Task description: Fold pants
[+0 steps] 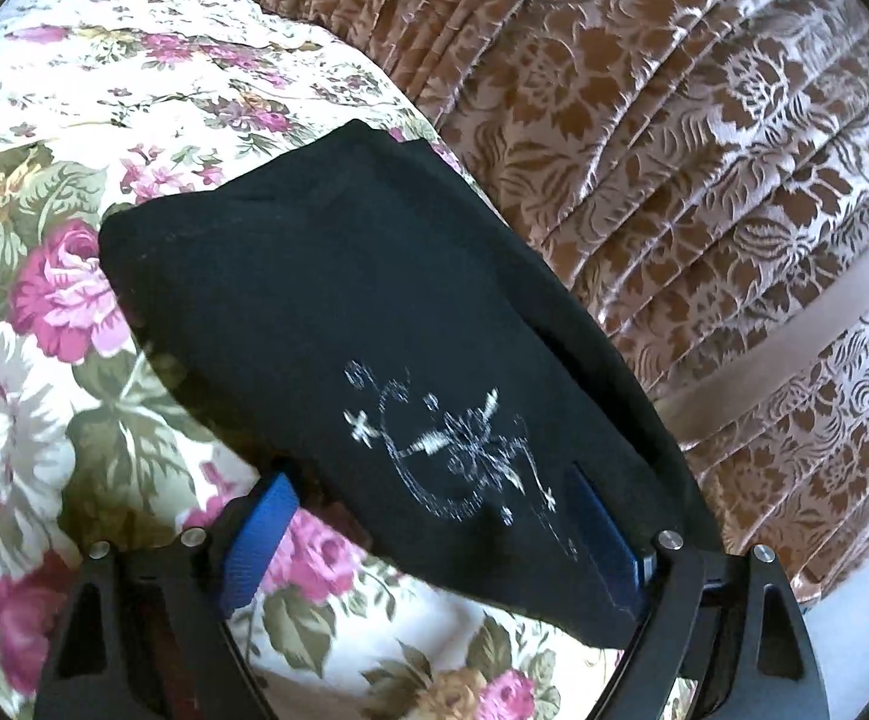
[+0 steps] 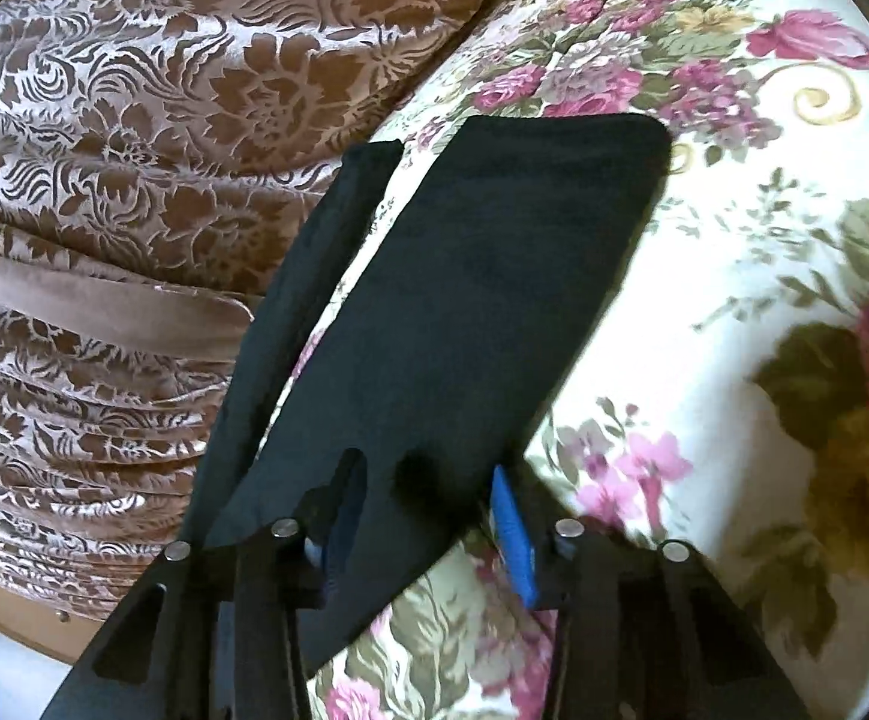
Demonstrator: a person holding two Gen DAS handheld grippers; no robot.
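Black pants (image 1: 326, 276) with a white embroidered motif (image 1: 452, 450) lie on a floral bedspread (image 1: 74, 120). My left gripper (image 1: 434, 534) stands wide open. The cloth is draped over its right blue pad (image 1: 605, 534), and its left pad (image 1: 260, 540) is bare. In the right wrist view the folded pants (image 2: 494, 276) stretch away from my right gripper (image 2: 422, 522). The cloth covers its left finger (image 2: 344, 498) and reaches the right blue pad (image 2: 512, 540), with a visible gap between the jaws. A narrow strip of the pants (image 2: 314, 276) runs along the bed's edge.
A brown and pink floral pleated fabric (image 1: 704, 150) hangs beside the bed, on the left in the right wrist view (image 2: 134, 120). The floral bedspread (image 2: 734, 240) extends far beyond the pants. A bit of pale floor (image 2: 2, 660) shows low down.
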